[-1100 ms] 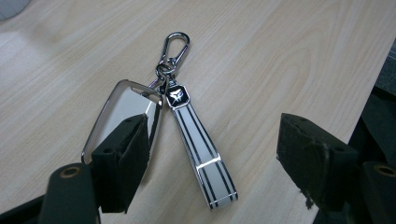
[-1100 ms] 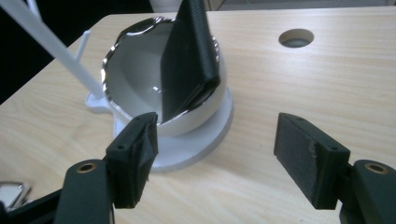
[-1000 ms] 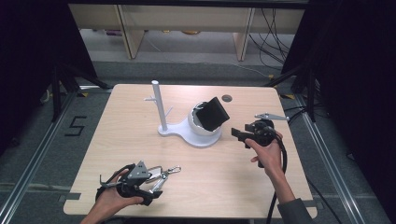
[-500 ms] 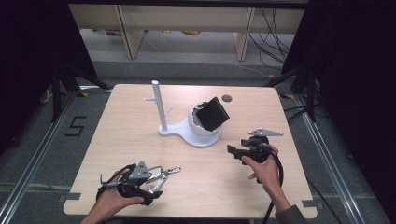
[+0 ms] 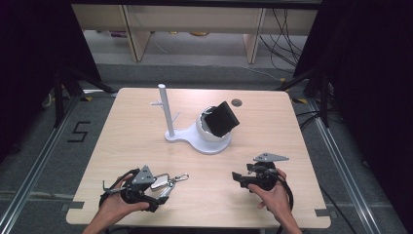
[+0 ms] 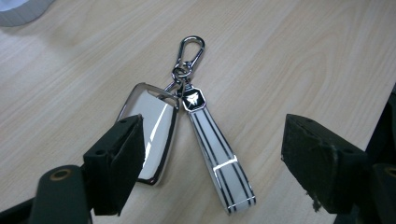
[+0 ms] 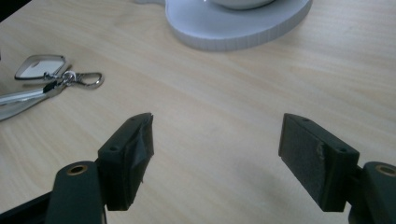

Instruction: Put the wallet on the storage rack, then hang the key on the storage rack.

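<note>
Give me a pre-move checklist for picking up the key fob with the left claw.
1. Left claw open: ok; its jaws have just been opening.
2. Key fob lying flat on the table: ok.
3. Fob centred between the jaws: not ok, it sits by the left jaw.
4. Striped strap and carabiner clip free: ok.
5. Right claw apart from the keys, nothing between its jaws: ok.

A light wooden desk [image 5: 146, 146] carries a white plastic stand base with an upright post [image 5: 195, 139] near its middle. A silver key fob with clip and striped white strap [image 5: 165, 181] lies flat near the front left edge.
</note>
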The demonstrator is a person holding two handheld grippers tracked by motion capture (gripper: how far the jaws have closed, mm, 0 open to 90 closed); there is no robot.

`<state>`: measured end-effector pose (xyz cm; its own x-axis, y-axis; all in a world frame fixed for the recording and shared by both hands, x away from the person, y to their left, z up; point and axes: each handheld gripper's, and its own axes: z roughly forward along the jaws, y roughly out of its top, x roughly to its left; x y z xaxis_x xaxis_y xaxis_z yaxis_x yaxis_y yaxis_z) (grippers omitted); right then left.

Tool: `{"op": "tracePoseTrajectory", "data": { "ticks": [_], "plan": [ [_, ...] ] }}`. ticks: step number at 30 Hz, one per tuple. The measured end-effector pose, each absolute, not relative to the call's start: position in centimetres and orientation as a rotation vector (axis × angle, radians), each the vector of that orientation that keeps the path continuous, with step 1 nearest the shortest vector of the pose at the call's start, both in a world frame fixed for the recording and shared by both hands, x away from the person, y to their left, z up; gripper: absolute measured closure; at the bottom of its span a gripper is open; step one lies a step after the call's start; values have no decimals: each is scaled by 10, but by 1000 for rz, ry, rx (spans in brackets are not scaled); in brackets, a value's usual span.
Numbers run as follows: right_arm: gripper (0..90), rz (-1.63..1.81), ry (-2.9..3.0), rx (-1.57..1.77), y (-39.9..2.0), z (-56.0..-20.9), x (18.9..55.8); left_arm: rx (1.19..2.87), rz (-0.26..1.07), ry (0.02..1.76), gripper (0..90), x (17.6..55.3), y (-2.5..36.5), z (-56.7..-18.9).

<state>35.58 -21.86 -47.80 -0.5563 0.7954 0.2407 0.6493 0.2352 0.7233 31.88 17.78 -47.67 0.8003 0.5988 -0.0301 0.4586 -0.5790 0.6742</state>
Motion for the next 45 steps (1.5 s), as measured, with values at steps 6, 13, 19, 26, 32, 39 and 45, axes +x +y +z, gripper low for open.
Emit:
{"op": "tracePoseTrajectory", "data": {
  "ticks": [6, 13, 19, 26, 32, 39, 45],
  "plan": [
    [232, 1173, 2368, 1360, -218, -484, 338, 2287, 266, 797, 216, 319, 179, -479],
    [215, 1161, 2410, 1352, -216, -487, 315, 2288, 269, 785, 215, 319, 178, -478],
    [215, 1142, 2416, 1353, -219, -490, 310, 2289, 273, 789, 223, 320, 175, -478],
    [224, 1134, 2411, 1372, -220, -491, 310, 2332, 317, 742, 255, 331, 164, -473],
    [238, 1134, 2422, 1314, -216, -493, 311, 2411, 313, 703, 300, 351, 151, -465],
    [242, 1120, 2429, 1312, -214, -491, 311, 2565, 282, 622, 361, 374, 125, -468],
    [246, 1125, 2436, 1306, -214, -491, 311, 2690, 230, 575, 447, 388, 107, -472]
  ]
}}
